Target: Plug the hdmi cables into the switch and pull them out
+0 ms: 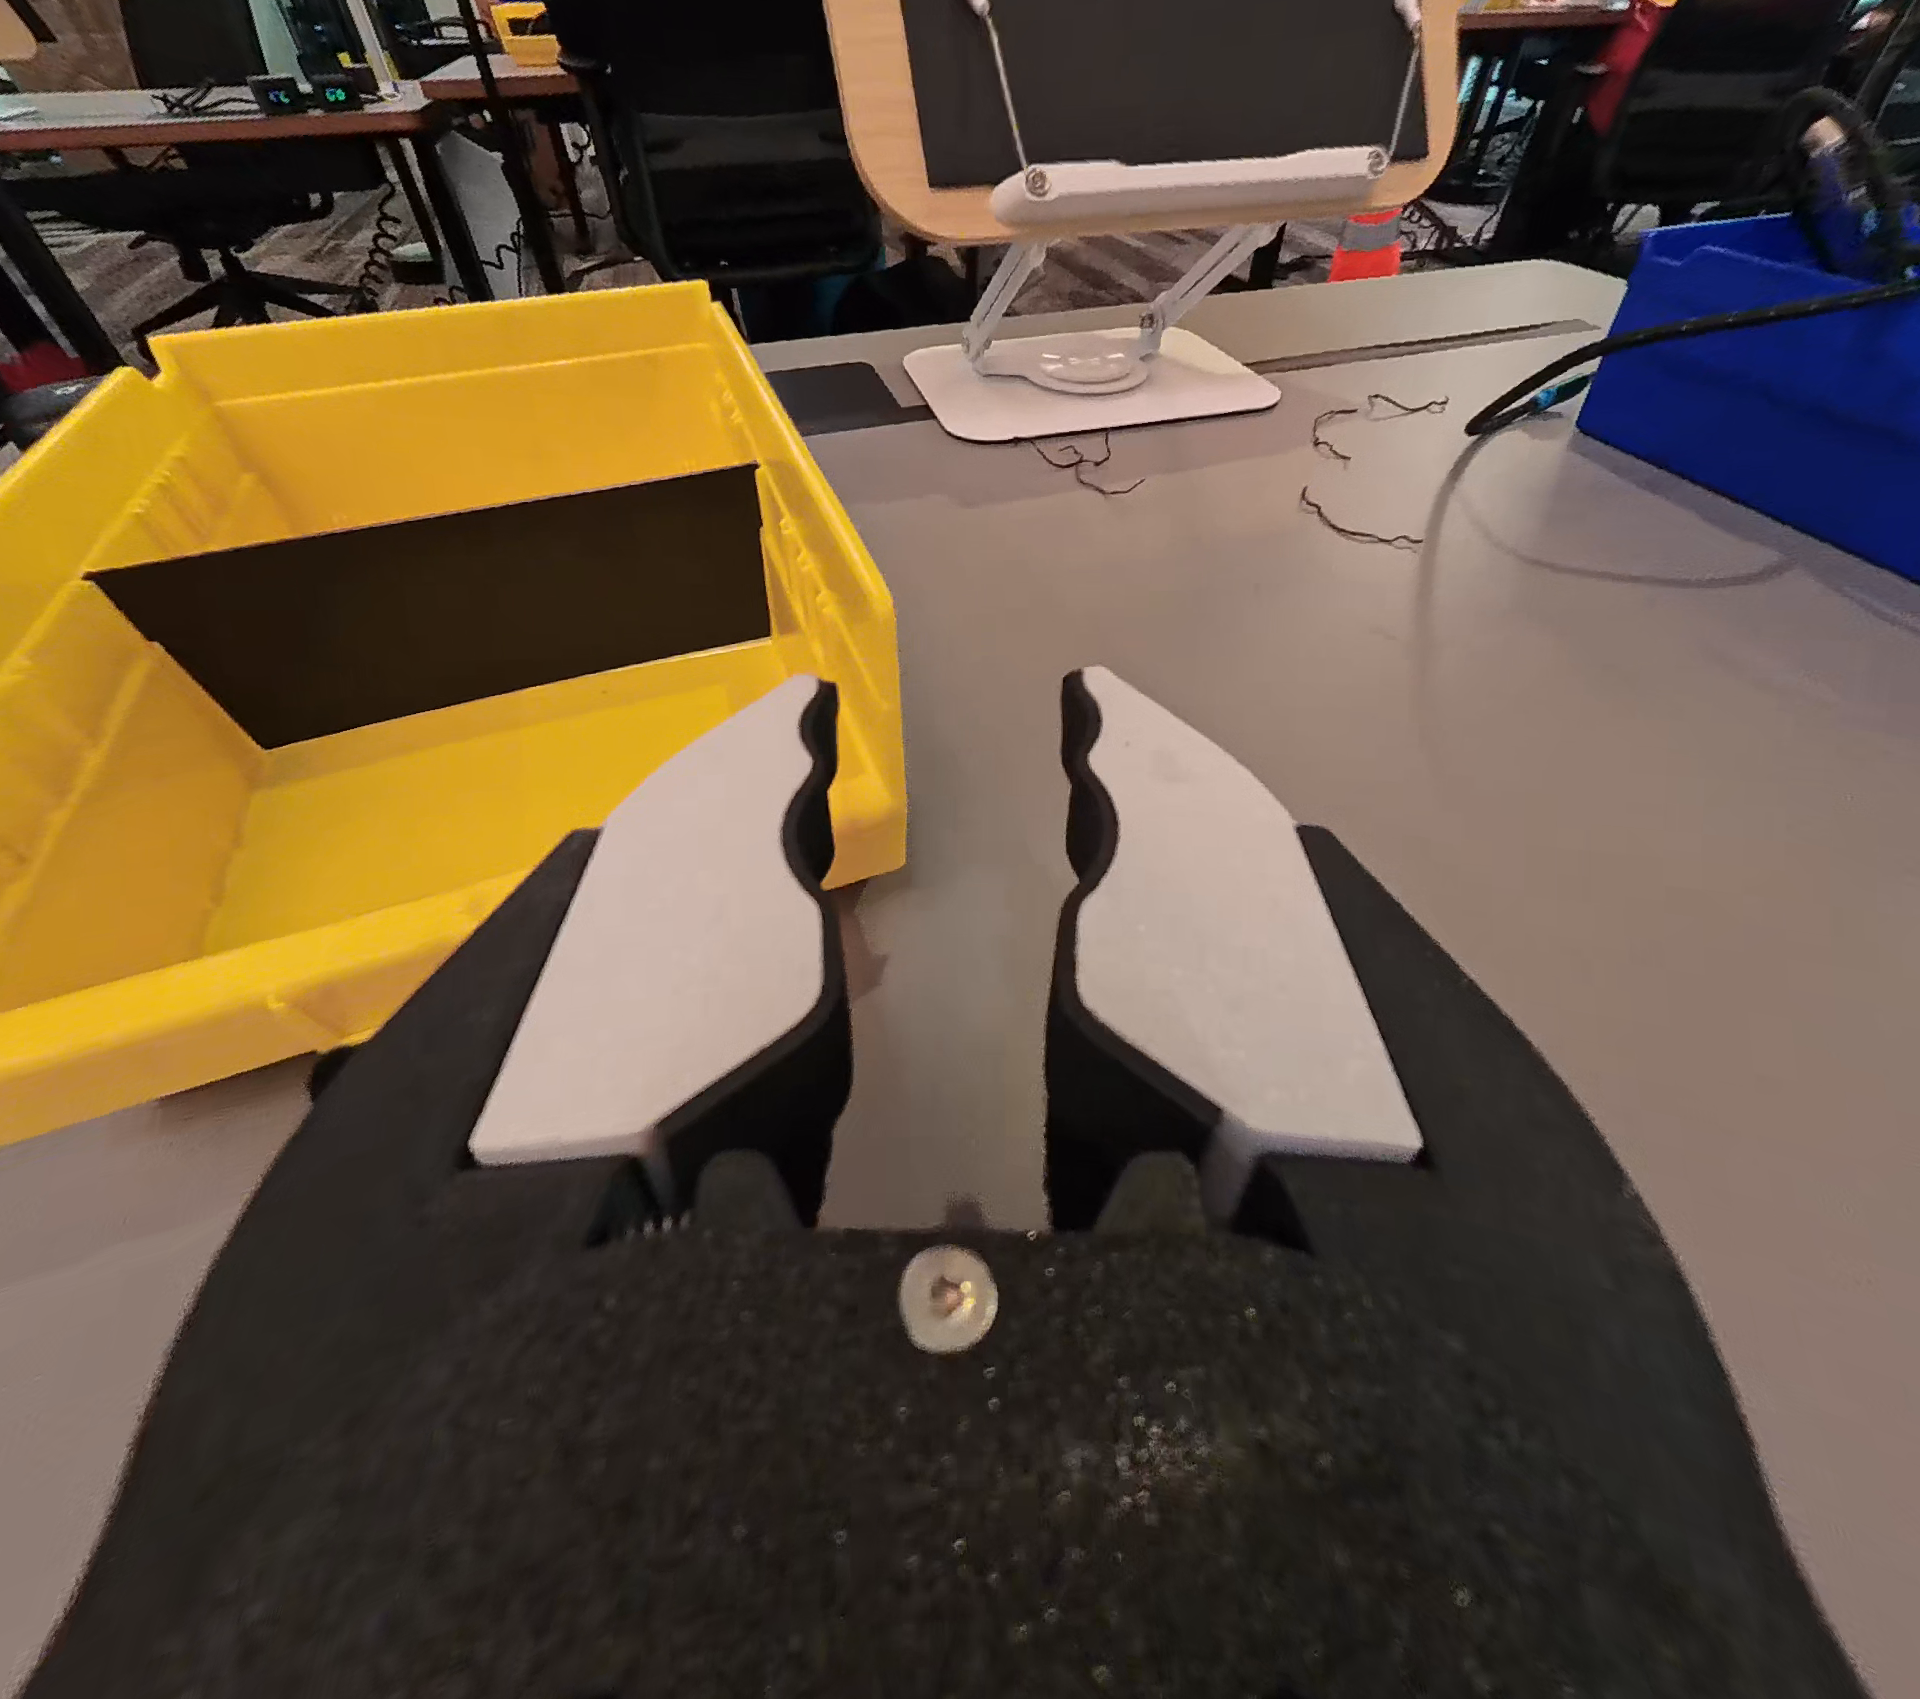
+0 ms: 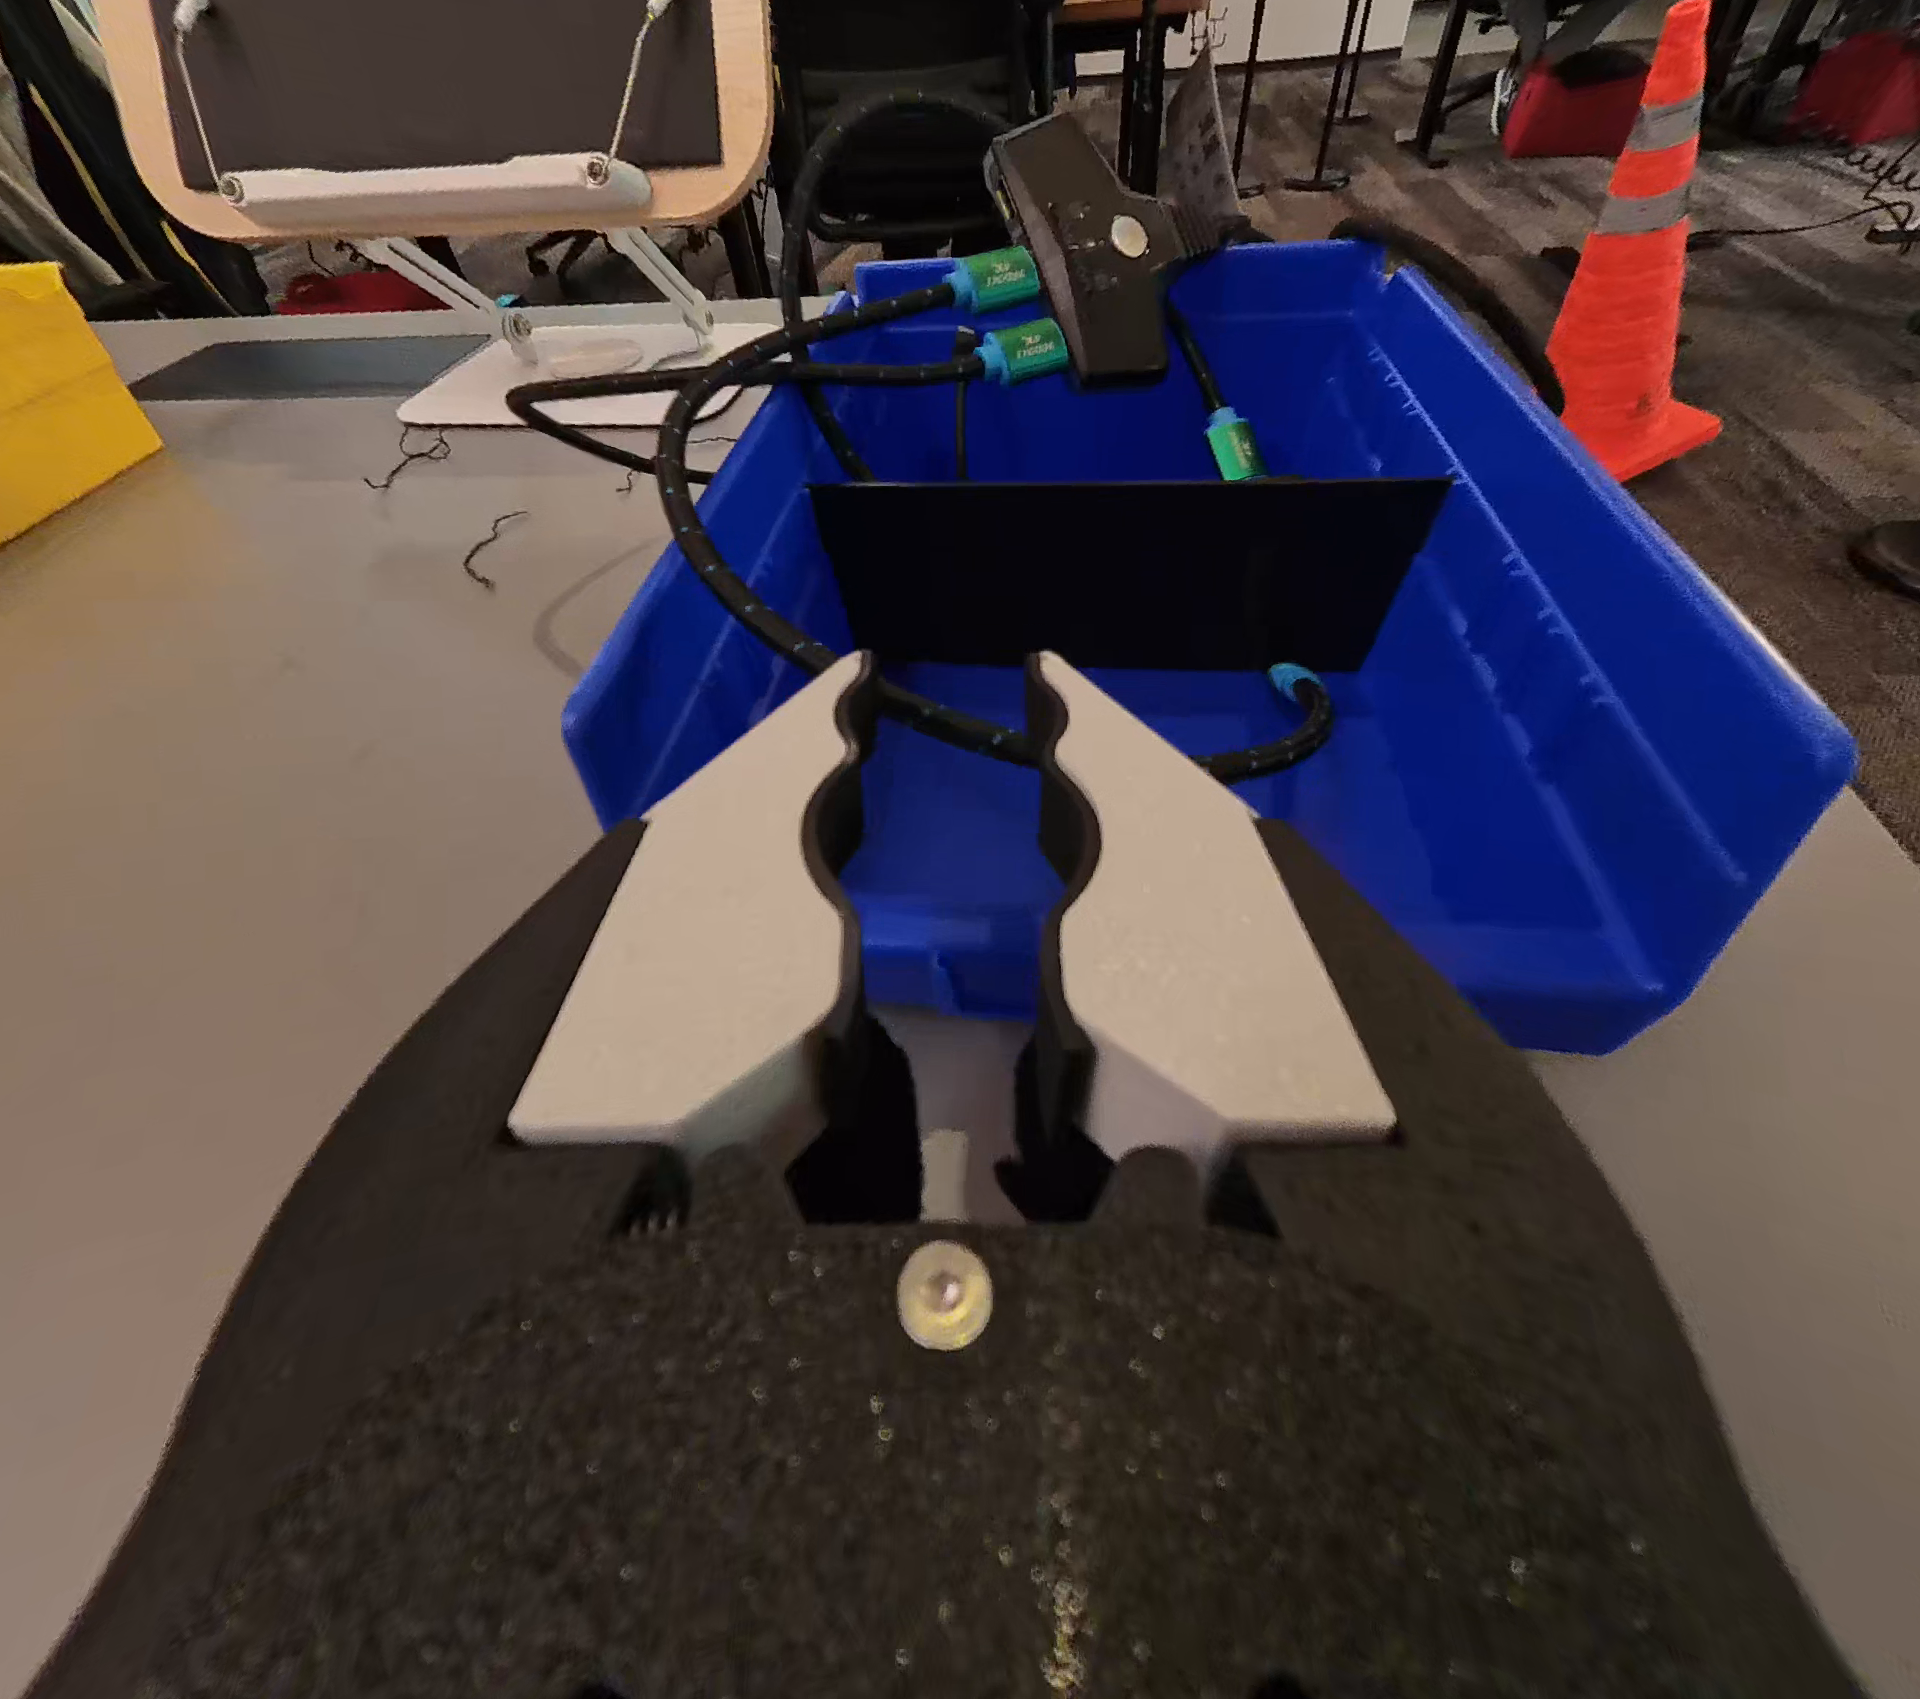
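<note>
**Both claws empty; switch perched on the blue bin's far rim with cables attached**

Your left claw hangs parted over bare grey tabletop, holding nothing, just beside the yellow bin. Your right claw is parted somewhat less, also holding nothing, aimed into the blue bin.

Task items: the black HDMI switch leans tilted on the blue bin's far rim. Two green-shelled plugs sit against its left side and appear seated. A third green plug hangs behind the black divider. A braided black cable loops over the bin's left wall and passes across the right claw's line.

Risks, as judged from here:
- The switch looks poorly supported. Pull a plug one-handed and the whole unit likely follows or tumbles; brace it with the other claw.
- The loop in front of your right claw could snag the fingertips on approach.
- Pulling on cable instead of plug shell strains the braid.
- The bin sits near the tabletop edge; a hard tug may shift it.

Writing: the green shells carry small print, and the switch face has small markings. None transcribed.
</note>
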Action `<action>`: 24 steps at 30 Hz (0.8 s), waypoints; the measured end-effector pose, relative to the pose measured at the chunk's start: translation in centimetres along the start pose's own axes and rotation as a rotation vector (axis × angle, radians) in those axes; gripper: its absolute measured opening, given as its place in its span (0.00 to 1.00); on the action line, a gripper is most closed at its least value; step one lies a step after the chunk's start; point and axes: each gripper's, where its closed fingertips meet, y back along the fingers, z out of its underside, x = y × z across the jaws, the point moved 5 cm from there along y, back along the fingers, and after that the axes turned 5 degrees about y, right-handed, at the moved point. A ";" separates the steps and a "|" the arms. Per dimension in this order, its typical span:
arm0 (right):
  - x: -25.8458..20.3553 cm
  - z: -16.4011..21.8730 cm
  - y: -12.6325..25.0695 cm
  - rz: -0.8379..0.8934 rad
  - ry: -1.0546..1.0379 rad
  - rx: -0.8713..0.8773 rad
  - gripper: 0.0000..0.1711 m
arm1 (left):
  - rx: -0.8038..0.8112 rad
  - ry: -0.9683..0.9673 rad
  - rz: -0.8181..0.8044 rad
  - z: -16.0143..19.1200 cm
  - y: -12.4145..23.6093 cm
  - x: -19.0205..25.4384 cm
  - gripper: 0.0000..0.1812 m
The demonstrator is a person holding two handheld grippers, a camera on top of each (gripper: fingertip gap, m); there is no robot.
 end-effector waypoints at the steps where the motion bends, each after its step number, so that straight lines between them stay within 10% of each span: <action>1: -0.1 -0.1 0.1 -0.003 -0.004 0.006 0.16 | 0.008 -0.003 0.005 -0.1 0.1 0.1 0.23; 9: -0.5 -0.6 0.3 -0.012 0.022 0.031 0.16 | 0.063 -0.005 -0.007 -0.7 0.2 0.5 0.24; 14: -5.4 -1.0 0.7 -0.329 0.119 0.087 0.17 | 0.086 -0.017 -0.022 -0.9 -0.7 1.0 0.24; 24: -9.6 1.5 -2.4 -0.106 0.214 -0.148 0.29 | -0.063 -0.074 0.174 1.3 -1.9 4.8 0.19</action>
